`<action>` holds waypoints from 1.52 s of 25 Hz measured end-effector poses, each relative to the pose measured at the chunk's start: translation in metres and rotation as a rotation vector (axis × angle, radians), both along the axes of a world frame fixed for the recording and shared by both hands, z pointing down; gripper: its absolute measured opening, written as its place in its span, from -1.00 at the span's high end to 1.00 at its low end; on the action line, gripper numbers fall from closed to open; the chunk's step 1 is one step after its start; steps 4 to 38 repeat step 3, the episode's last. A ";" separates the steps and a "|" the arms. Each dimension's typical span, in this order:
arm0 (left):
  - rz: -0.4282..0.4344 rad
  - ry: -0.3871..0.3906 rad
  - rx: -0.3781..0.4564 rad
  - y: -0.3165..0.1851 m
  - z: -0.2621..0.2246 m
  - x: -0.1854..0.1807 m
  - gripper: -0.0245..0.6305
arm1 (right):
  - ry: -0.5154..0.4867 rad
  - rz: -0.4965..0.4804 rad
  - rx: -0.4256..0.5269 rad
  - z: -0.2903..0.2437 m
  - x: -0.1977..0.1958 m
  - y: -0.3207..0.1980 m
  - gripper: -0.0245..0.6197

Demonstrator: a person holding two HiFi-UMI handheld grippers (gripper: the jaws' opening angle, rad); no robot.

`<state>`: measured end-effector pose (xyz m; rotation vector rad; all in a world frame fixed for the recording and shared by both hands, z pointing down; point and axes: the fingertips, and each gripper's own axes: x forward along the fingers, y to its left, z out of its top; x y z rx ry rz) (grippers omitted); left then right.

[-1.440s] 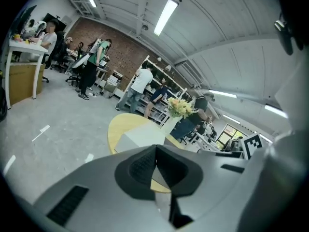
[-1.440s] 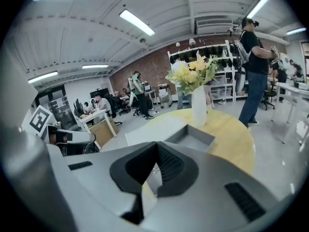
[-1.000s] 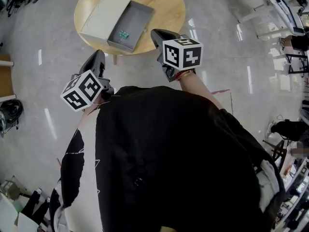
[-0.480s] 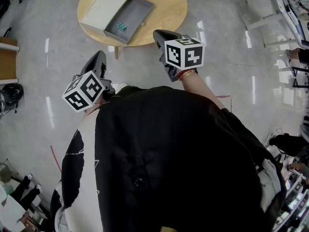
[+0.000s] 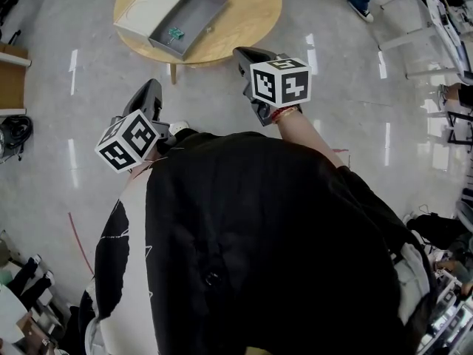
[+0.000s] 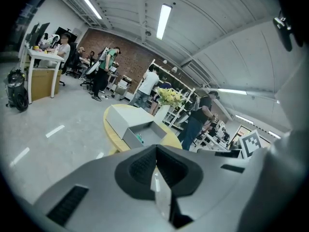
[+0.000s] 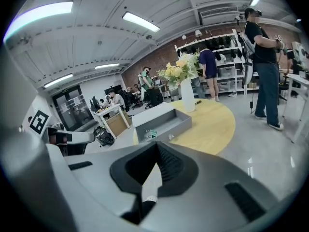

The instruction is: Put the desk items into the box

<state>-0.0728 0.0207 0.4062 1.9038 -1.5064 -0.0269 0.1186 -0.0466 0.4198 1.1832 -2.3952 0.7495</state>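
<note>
Both left gripper (image 5: 150,89) and right gripper (image 5: 242,53) hold their jaws closed, empty, with the box (image 5: 195,13) well ahead of them.

The box (image 5: 194,12) is grey and open. It sits on a round wooden table (image 5: 247,13), on the left side near the edge. It is long and shallow, with low walls, and it lies at a slant in the head view. Its white lid (image 5: 151,4) lies flat beside it, touching one long side. The lid looks as big as the box.

Inside the box is one small green thing (image 5: 175,32). It rests on the box floor, in the half nearer the person. It is too small to tell what it is. The rest of the box floor is bare.
</note>
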 end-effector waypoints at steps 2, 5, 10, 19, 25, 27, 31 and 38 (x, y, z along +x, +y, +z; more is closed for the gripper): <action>-0.005 0.001 -0.002 0.001 0.003 0.006 0.89 | 0.001 -0.003 -0.004 0.004 0.006 0.001 0.91; -0.008 0.000 -0.004 0.002 0.006 0.009 0.89 | 0.001 -0.004 -0.005 0.006 0.010 0.001 0.91; -0.008 0.000 -0.004 0.002 0.006 0.009 0.89 | 0.001 -0.004 -0.005 0.006 0.010 0.001 0.91; -0.008 0.000 -0.004 0.002 0.006 0.009 0.89 | 0.001 -0.004 -0.005 0.006 0.010 0.001 0.91; -0.008 0.000 -0.004 0.002 0.006 0.009 0.89 | 0.001 -0.004 -0.005 0.006 0.010 0.001 0.91; -0.008 0.000 -0.004 0.002 0.006 0.009 0.89 | 0.001 -0.004 -0.005 0.006 0.010 0.001 0.91; -0.008 0.000 -0.004 0.002 0.006 0.009 0.89 | 0.001 -0.004 -0.005 0.006 0.010 0.001 0.91; -0.008 0.000 -0.004 0.002 0.006 0.009 0.89 | 0.001 -0.004 -0.005 0.006 0.010 0.001 0.91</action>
